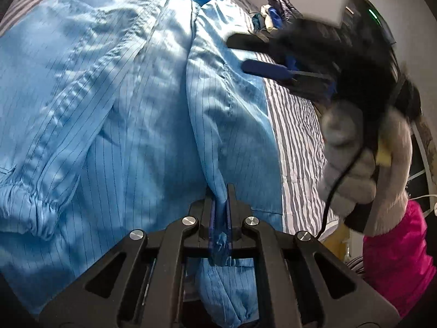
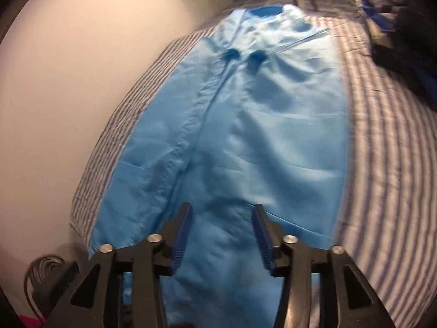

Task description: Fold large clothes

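Note:
A large light-blue pinstriped garment point(image 1: 109, 109) with a front seam and elastic cuffs lies spread on a striped bed cover point(image 1: 295, 125). My left gripper point(image 1: 221, 191) is shut on a raised fold of its fabric, which bunches between the pads and hangs below them. In the left wrist view my right gripper point(image 1: 240, 54) hovers over the garment's far right part, blurred, with its jaws apart. In the right wrist view the right gripper point(image 2: 222, 210) stands open above the garment point(image 2: 259, 136), and nothing is pinched between its blue pads point(image 2: 181, 237).
A person's furry grey sleeve point(image 1: 355, 164) and pink clothing point(image 1: 396, 259) are at the right. A pile of other clothes point(image 1: 273, 13) sits at the bed's far end. A pale wall point(image 2: 82, 82) borders the striped bed cover point(image 2: 382, 136), with cables point(image 2: 41, 273) lower left.

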{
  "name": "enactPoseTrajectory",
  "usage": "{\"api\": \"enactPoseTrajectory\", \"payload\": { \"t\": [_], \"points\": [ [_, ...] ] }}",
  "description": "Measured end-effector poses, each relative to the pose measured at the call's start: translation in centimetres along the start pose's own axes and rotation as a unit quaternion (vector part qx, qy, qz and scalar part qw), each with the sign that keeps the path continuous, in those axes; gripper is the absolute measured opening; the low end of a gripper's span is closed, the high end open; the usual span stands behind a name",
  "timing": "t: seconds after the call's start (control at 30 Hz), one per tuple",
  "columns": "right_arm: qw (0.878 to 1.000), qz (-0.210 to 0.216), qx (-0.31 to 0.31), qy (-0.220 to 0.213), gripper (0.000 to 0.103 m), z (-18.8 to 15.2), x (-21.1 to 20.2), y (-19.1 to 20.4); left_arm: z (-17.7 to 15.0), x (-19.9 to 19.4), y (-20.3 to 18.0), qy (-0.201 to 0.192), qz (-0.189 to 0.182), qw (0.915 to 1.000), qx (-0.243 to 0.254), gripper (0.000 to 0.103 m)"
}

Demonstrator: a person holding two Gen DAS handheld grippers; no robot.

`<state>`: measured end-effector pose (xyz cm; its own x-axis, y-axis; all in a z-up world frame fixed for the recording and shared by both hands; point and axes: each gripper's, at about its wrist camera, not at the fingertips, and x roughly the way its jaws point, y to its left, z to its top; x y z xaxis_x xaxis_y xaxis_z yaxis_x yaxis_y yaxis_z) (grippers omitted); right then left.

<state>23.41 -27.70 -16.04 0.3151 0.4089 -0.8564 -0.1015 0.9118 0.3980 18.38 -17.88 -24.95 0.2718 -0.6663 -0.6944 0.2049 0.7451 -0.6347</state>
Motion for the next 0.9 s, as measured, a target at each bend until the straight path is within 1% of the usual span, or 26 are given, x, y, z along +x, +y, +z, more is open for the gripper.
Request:
{"api": "enactPoseTrajectory", "payload": {
  "t": [0.1,0.23,0.3,0.33,0.37,0.4,0.43,0.47,0.5,0.6,0.73,0.83,0.9],
  "points": [
    [0.999,-0.031,-0.01,0.007,0.055,1.0,1.5,1.0,0.1,-0.6,-0.3,-0.012,0.007,0.9999,0.008,0.002],
    [0.995,-0.091,-0.016,0.03,0.055,2.6,4.1,1.6,0.3,-1.7,-0.1,-0.024,0.014,0.9995,0.013,0.002],
    [0.993,-0.113,-0.021,0.039,0.047,2.9,5.0,1.7,0.3,-1.9,-0.2,-0.027,0.018,0.9993,0.016,0.002],
    [0.99,-0.13,-0.029,0.037,0.044,3.0,5.4,2.0,0.1,-2.1,-0.1,-0.028,0.02,0.9993,0.017,0.002],
    [0.989,-0.139,-0.033,0.035,0.036,3.1,5.5,2.1,0.1,-2.2,-0.2,-0.029,0.023,0.9991,0.019,0.002],
    [0.988,-0.145,-0.037,0.033,0.025,3.2,5.6,2.4,0.1,-2.3,-0.2,-0.031,0.026,0.999,0.021,0.002],
    [0.989,-0.139,-0.037,0.032,0.019,3.3,5.7,2.4,0.1,-2.5,-0.2,-0.032,0.027,0.9989,0.021,0.002],
    [0.99,-0.136,-0.036,0.031,0.008,3.3,5.7,2.5,0.2,-2.7,0.0,-0.034,0.028,0.9988,0.021,0.002],
    [0.989,-0.137,-0.038,0.029,0.006,3.3,5.7,2.5,0.2,-2.8,0.1,-0.036,0.029,0.9987,0.022,0.002],
    [0.992,-0.124,-0.027,0.02,0.003,3.4,5.7,2.2,0.1,-3.9,0.5,-0.046,0.036,0.998,0.025,0.001],
    [0.997,-0.079,0.003,0.002,0.0,4.1,5.4,2.1,-0.3,-4.7,0.4,-0.053,0.043,0.9973,0.025,0.001],
    [0.996,-0.08,-0.02,-0.015,0.0,4.6,5.4,3.5,-0.5,-5.1,0.3,-0.065,0.058,0.9959,0.025,0.001],
    [0.996,-0.083,-0.031,-0.019,0.0,4.9,5.8,4.3,-0.4,-5.4,0.7,-0.068,0.063,0.9955,0.02,0.001]
  ]
}}
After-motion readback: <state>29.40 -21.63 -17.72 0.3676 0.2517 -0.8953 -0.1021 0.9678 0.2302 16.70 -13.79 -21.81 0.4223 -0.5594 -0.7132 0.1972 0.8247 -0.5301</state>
